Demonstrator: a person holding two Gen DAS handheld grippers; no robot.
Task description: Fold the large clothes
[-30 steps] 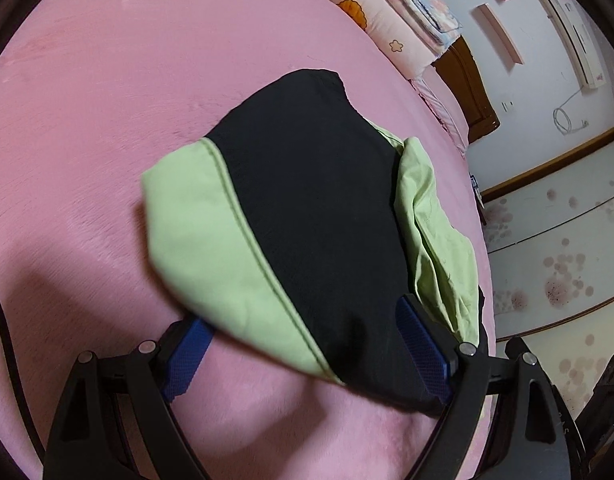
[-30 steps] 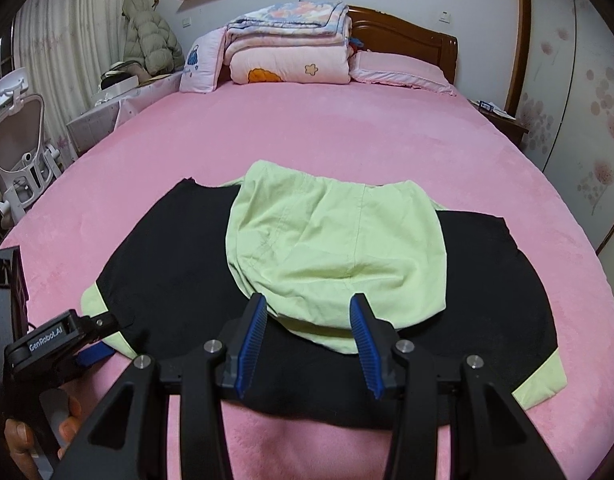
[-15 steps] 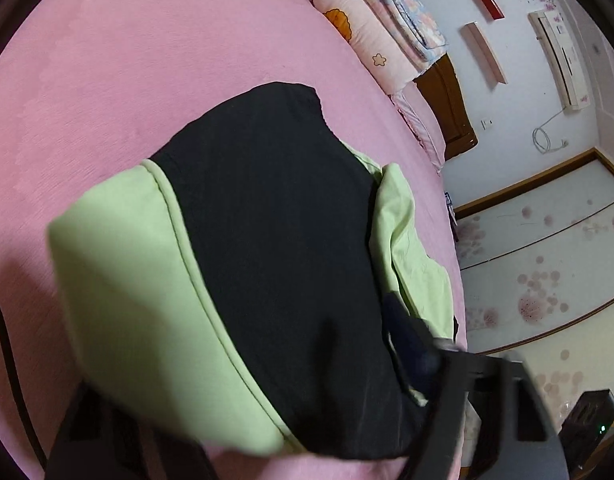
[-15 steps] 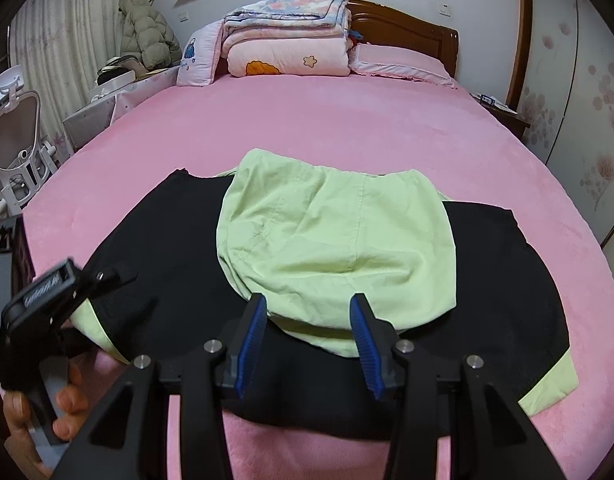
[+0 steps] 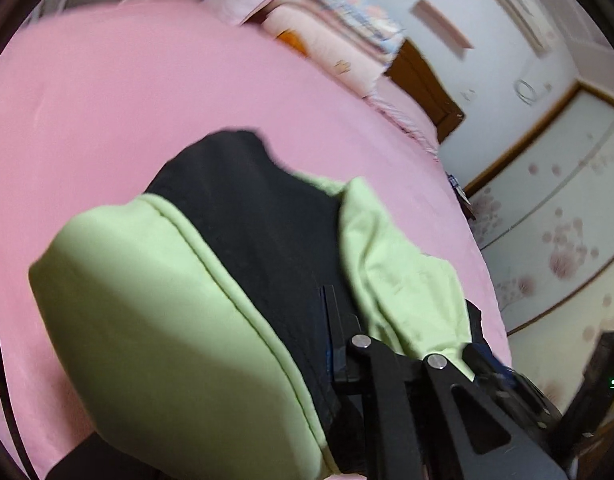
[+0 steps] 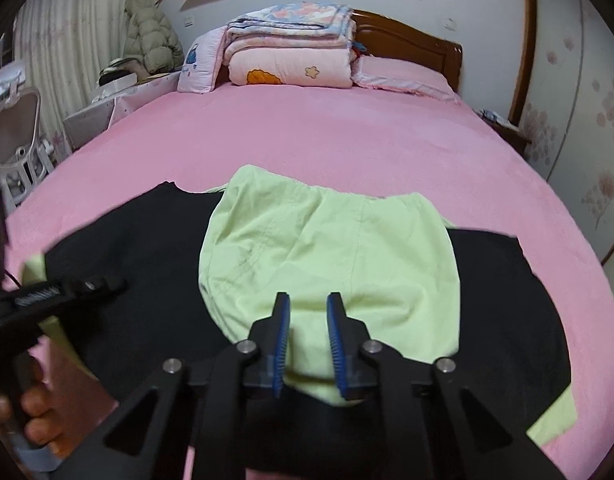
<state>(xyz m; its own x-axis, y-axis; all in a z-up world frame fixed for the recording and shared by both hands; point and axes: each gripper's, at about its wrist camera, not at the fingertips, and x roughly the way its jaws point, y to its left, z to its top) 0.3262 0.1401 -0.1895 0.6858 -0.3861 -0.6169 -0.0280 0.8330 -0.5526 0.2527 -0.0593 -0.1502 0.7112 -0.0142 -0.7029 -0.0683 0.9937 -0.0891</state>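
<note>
A black and light-green garment lies on the pink bed, its green middle part folded over the black. My left gripper is shut on the garment's left green-cuffed end and holds it lifted off the bed; only its right finger shows in the left wrist view, the other hidden under the cloth. My right gripper hovers over the near edge of the green part, its jaws narrowed but apart, with the cloth seen between the blue pads.
Folded quilts and pillows are stacked against the wooden headboard. A white chair and a cluttered side table stand left of the bed. A nightstand is at the right.
My left gripper has closed on the garment's left end and raised it, tilting up. My right gripper's jaws have narrowed over the green part.
</note>
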